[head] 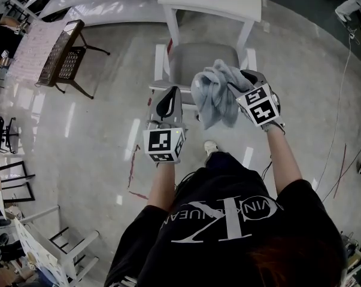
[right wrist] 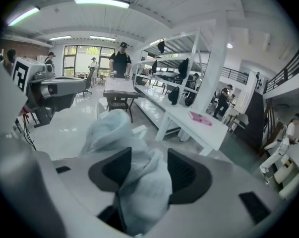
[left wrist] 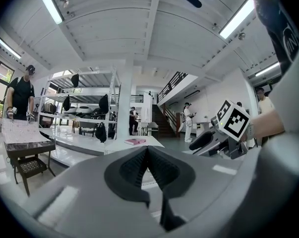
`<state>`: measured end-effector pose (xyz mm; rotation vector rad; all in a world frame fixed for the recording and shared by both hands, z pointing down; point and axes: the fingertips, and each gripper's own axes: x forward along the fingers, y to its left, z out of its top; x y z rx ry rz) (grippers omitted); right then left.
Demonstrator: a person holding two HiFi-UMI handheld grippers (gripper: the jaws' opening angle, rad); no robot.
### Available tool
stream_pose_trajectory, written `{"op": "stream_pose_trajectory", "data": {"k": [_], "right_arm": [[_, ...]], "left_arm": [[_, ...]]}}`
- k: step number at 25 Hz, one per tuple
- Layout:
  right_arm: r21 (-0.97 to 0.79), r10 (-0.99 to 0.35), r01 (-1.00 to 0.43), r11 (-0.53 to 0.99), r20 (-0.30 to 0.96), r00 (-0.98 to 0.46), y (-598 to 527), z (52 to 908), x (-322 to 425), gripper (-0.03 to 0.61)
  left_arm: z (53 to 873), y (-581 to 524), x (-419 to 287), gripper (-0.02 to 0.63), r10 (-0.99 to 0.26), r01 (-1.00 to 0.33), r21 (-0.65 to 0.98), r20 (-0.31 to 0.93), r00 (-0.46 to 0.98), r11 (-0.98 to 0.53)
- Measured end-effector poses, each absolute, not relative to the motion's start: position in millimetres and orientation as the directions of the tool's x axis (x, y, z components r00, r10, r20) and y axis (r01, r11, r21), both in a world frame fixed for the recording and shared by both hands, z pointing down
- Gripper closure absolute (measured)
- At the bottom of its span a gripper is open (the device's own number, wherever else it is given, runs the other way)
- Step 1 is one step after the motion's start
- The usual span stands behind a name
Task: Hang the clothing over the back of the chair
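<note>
Clothing, a pale grey-blue bundle, hangs bunched at the right claw, over the near edge of the chair, at about 12 o'clock from the person. The right gripper view shows that claw spread wide, with the fabric lying loosely between the pads, so the hold looks released rather than clamped. The left claw is clenched on nothing and sits at about 9 o'clock from the bundle. A white desk stands beyond the chair at 12 o'clock.

Whether the cloth already rests on the chair back cannot be told from above. The main risk is likely a slide: the garment is wadded, not spread, so its weight may fall to one side of the rail and drag it onto the seat or floor. Folds draped over the open claw could also catch and pull the cloth away if the hand withdraws.
</note>
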<state>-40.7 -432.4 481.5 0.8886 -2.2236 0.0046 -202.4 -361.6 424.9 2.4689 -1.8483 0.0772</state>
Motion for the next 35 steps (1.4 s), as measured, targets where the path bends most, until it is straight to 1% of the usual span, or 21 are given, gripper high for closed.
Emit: {"op": "stream_pose_trajectory", "data": {"k": [6,7,11,13,25,35], "right_arm": [[0.249,-0.620,-0.617,0.746,0.600,-0.507,-422,475,-38,0.367],[0.251,-0.633,-0.628,0.736,0.584,-0.508,-421,473,-36,0.385],[0.247,-0.681,-0.674,0.696,0.524,-0.512,-419,460,-30,0.493],[0.231,-0.689,-0.687,0.689,0.502,-0.522,-414,455,-28,0.515],[0.100,-0.736,-0.767,0.633,0.384,-0.557,-378,439,-7,0.543],[0.064,-0.767,-0.798,0.599,0.330,-0.550,-343,432,2,0.557]], "left_arm": [[423,-351,-203,0.603,-0.956,-0.959,0.017,0.070,0.283,-0.283],[423,-350,-203,0.603,-0.957,-0.959,0.015,0.070,0.283,-0.283],[420,-346,-206,0.602,-0.957,-0.959,0.011,0.068,0.282,-0.282],[418,-342,-207,0.603,-0.957,-0.960,0.012,0.065,0.282,-0.281],[414,-318,-207,0.603,-0.954,-0.956,-0.005,0.059,0.294,-0.295],[410,-291,-214,0.603,-0.953,-0.955,-0.010,0.055,0.297,-0.298]]}}
